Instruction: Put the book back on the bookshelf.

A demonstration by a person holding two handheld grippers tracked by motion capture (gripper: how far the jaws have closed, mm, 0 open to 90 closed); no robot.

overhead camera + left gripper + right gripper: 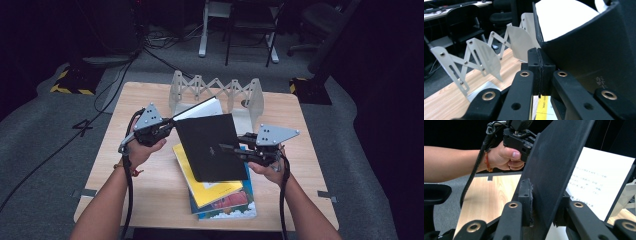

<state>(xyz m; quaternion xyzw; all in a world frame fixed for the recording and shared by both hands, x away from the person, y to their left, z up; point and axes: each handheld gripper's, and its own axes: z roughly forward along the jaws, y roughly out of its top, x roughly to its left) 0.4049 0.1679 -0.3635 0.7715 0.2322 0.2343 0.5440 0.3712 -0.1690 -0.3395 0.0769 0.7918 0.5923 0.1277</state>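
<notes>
A black book point(210, 145) hangs half open above the table, its white pages point(202, 107) showing at the top left. My left gripper point(170, 125) is shut on the upper left corner of its cover; in the left gripper view the pads point(534, 72) pinch the thin black cover point(589, 50) below the white page point(564, 20). My right gripper point(227, 149) is shut on the cover's right edge. In the right gripper view the tilted black cover point(556, 162) sits between the pads point(525, 202), with a printed white page point(599, 180) behind it.
Under the black book lies a stack with a yellow book point(210, 190) on a blue picture book point(230, 207). A white accordion book rack point(215, 92) stands at the far edge of the wooden table point(150, 190). Chairs and cables lie beyond on the floor.
</notes>
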